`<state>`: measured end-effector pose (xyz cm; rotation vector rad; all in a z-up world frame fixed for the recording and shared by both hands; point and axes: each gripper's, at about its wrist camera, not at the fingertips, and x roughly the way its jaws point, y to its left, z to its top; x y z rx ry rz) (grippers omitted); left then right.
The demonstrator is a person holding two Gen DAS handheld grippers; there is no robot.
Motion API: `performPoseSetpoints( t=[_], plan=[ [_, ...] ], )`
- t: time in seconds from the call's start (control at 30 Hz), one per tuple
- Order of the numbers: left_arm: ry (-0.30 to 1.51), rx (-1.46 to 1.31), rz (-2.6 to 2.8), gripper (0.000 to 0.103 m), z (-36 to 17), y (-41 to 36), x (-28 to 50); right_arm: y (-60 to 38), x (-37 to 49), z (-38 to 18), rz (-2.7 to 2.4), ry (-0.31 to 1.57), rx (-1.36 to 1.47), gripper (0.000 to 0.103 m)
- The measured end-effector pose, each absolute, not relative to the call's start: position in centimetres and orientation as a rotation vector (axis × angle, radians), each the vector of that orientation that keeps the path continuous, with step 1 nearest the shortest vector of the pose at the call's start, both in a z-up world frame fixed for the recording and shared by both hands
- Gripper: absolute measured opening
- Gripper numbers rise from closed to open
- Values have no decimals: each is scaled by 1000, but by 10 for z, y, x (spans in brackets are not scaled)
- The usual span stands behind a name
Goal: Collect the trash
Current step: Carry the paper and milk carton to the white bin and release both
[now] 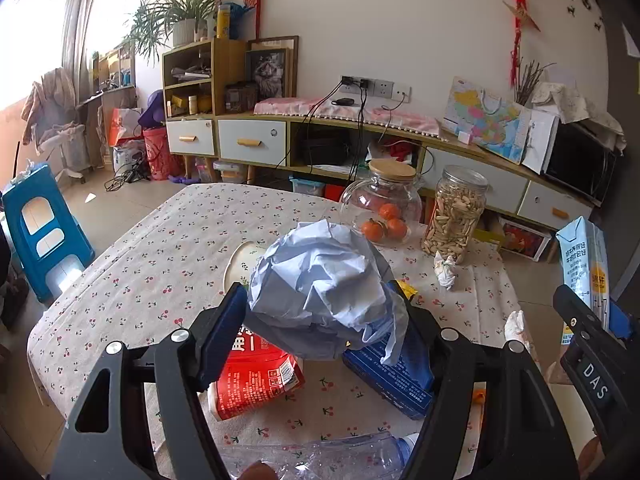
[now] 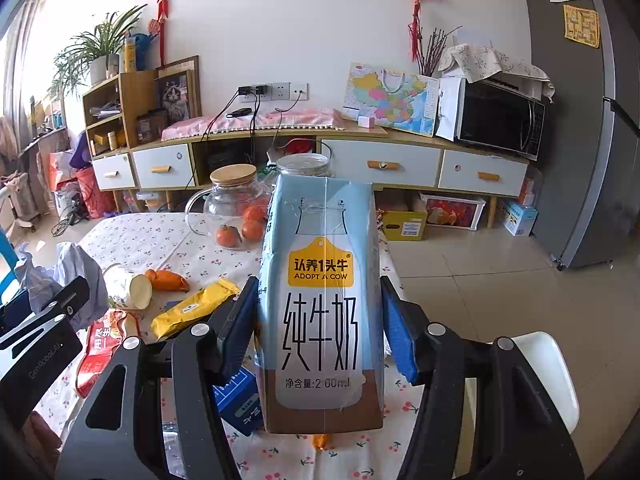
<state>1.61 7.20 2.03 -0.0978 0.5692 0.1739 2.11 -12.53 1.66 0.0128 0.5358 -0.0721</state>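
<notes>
Carton, milk [image 2: 324, 304]: upright in right claw [image 2: 320, 328], long axis vertical, printed face toward cam, blue pads clamped on both narrow sides; base clear of bench [image 2: 132, 236]. In left-wrist view same carton shows at 3 o'clock edge.

Item 2, paper wad, pale blue [image 1: 324, 280]: crumpled ball, no real long axis, pinched between pads of left claw [image 1: 320, 320], carried above bench; loose tail hangs at 5 o'clock of wad.

Both claws loaded, so judged: next move is a carry to a bin, not a pick. No bin visible in either view; direction to it can't be told.

Left on bench, approx. positions in right-wrist view relative to carton:
- yellow wrapper [image 2: 192, 308], 9 o'clock, long axis slanting up to the right
- paper cup [image 2: 128, 286], on its side, 9–10 o'clock
- orange wrapper [image 2: 168, 280], just beside cup
- red packet [image 2: 100, 344], 8 o'clock, nearer left claw
- blue box [image 2: 236, 400], 7 o'clock, partly under carton
- white tissue wad [image 1: 446, 268], near nut jar [image 1: 454, 212]

Clear plastic bottle [image 1: 320, 456] lies below left claw, 6 o'clock.
</notes>
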Motion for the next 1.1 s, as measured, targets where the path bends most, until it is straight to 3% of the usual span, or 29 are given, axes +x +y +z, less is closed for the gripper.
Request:
performPoseSetpoints(
  t=[0.53,0.93,0.97,1.07,1.1],
  plan=[
    [549,16,45,69,11,-17,9,-230,-6,14,-297,558,69,55],
    [586,55,-84,69,1,-91,4,-324,-5,-14,-599,736,169,56],
    [587,57,-95,69,1,-97,4,-331,-7,-15,-614,744,181,59],
    [599,59,-135,69,1,-117,7,-347,-16,-13,-639,746,226,80],
    [605,57,-153,69,1,-124,8,-351,-19,-11,-649,738,237,82]
  ],
)
